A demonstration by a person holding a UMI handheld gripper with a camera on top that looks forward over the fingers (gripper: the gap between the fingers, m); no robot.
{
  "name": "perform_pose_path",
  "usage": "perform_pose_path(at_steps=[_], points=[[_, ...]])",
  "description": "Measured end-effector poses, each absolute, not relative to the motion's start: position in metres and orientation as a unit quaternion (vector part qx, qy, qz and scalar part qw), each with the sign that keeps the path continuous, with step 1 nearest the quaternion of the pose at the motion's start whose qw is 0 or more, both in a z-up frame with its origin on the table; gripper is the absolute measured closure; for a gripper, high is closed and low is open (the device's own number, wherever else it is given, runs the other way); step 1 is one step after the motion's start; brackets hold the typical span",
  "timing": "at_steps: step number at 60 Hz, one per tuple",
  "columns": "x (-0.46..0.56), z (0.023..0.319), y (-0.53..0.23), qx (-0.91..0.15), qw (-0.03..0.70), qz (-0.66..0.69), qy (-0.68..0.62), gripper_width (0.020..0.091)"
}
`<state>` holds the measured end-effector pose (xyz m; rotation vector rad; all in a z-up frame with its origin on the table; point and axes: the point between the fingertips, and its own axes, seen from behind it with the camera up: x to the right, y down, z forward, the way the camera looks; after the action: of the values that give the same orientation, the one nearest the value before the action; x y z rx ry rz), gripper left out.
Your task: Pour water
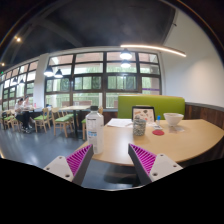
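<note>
A clear plastic water bottle (94,130) with a white label stands upright on the near left part of a round wooden table (185,138). My gripper (112,162) is open, its two magenta pads wide apart with nothing between them. The bottle stands just ahead of the left finger (78,160), a little beyond its tip. Farther right on the table sit a white bowl (174,119) and a small carton (141,122) with a pinkish item (158,131) beside it.
A green bench (150,104) backs the table. Wooden chairs and tables (60,119) fill the room to the left, where people sit (20,108). Large windows (100,80) span the back wall. Dark floor lies below the table edge.
</note>
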<state>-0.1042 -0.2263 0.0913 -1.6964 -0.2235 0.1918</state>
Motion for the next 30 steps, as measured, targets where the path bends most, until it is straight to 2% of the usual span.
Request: perform_pose_path(at_steps=[22,30], points=[[-0.194,0.079,-0.113,-0.748,0.651,0.049,-0.118,0.0304],[-0.203,0.091,-0.072,-0.736,0.670,0.033,-0.090,0.0309]])
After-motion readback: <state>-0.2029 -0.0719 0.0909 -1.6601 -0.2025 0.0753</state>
